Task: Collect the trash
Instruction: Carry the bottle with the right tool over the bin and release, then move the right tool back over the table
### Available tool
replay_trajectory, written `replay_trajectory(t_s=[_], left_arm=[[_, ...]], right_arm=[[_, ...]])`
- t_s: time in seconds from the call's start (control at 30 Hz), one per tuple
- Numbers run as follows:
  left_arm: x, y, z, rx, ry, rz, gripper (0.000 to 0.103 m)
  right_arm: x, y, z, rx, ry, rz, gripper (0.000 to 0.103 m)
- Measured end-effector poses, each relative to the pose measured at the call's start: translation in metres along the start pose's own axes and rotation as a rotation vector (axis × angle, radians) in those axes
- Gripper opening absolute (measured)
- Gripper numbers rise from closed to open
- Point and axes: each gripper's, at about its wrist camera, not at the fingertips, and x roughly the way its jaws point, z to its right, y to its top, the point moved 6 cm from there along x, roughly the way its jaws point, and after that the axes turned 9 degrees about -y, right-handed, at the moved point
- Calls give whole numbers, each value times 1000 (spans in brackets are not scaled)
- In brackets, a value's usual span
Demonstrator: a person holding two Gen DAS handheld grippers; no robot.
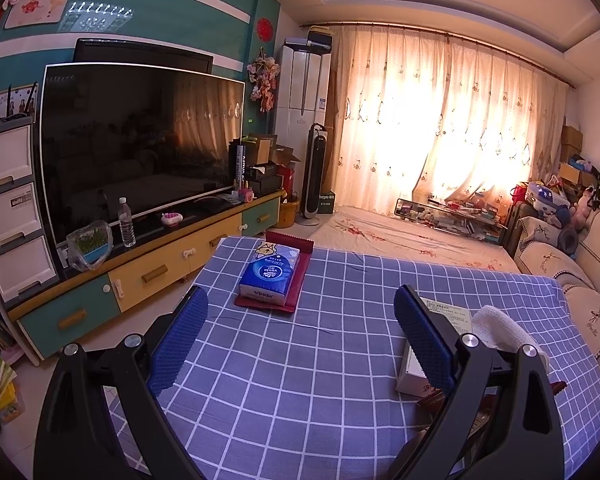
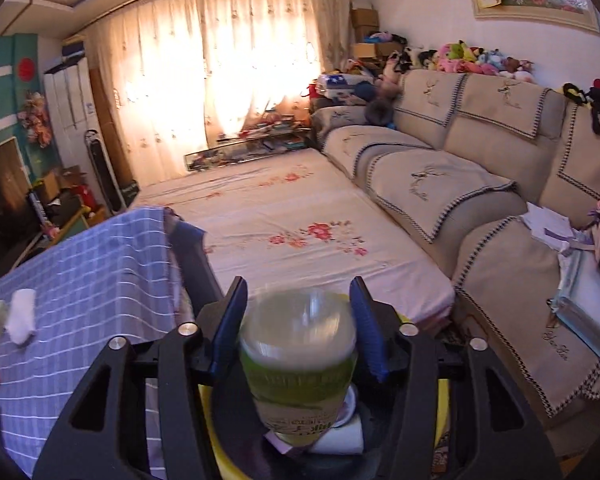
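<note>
Beside the checked table (image 2: 80, 280), the right claw (image 2: 298, 320), tilted down, loosely brackets a plastic bottle (image 2: 298, 356); left claw (image 1: 300, 336) spread.

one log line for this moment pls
right hand-held gripper: open, blurred bottle loose between jaws, above yellow bin | left hand-held gripper: open, empty, over table

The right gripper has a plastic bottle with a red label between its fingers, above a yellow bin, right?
Not quite: the bottle between the right gripper fingers has a green label, not red, as the right wrist view shows. It is over the yellow bin.
</note>
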Motion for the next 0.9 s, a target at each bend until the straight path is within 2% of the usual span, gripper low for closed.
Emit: replay_trajectory(t_s=[0.1, 0.17, 0.3, 0.47, 0.6, 0.73, 0.83, 0.9], left_arm=[[0, 0, 0, 0, -1, 3, 93], [-1, 1, 0, -2, -3, 4, 93], [-2, 0, 2, 4, -5, 8, 93], [-7, 2, 7, 34, -4, 29, 93], [-11, 5, 15, 58, -19, 33, 93], [-30, 11, 36, 90, -75, 17, 93], [-59, 6, 61, 154, -125, -35, 93], [-79, -8, 75, 161, -172, -104, 93]], right_arm=[[2, -2, 3, 33, -18, 8, 60], [-7, 5, -4, 75, 21, 20, 61], [-43, 29, -43, 122, 144, 125, 68], [-71, 43, -118, 121, 316, 209, 70], [-80, 31, -158, 3, 331, 231, 70], [-77, 26, -176, -89, 281, 252, 71], [-78, 24, -179, -81, 311, 241, 71], [-81, 23, -181, -91, 316, 248, 71]])
